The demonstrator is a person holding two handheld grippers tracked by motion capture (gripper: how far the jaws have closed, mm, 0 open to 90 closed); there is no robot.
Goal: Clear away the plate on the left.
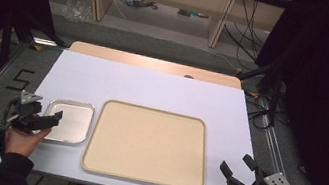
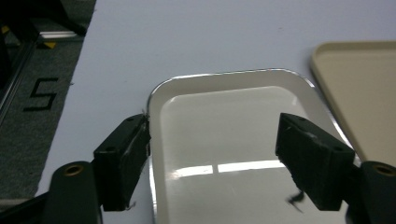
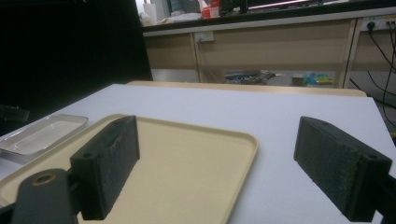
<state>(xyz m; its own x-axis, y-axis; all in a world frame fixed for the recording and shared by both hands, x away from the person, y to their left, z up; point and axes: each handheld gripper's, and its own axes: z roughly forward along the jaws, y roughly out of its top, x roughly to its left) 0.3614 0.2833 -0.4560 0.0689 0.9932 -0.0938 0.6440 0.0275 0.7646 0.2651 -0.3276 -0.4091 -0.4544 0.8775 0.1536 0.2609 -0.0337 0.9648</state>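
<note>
A small shiny metal tray (image 1: 74, 118) lies on the white table cover, left of a large beige tray (image 1: 146, 142); both hold nothing. My left gripper (image 1: 48, 121) hangs over the metal tray's left edge. In the left gripper view its jaws (image 2: 217, 161) stand apart above the metal tray (image 2: 224, 121), one outside the left rim, one over the right part, with no pad pressing on it. My right gripper (image 1: 235, 171) is at the table's near right corner, open, with nothing between its jaws (image 3: 215, 163), facing the beige tray (image 3: 187, 163).
The white cover (image 1: 153, 85) spans the table, with a wooden strip (image 1: 157, 64) along the far edge. A black "5" mark (image 1: 20, 79) is on the floor at the left. Cables and wooden furniture legs stand beyond the table; metal rails run along both sides.
</note>
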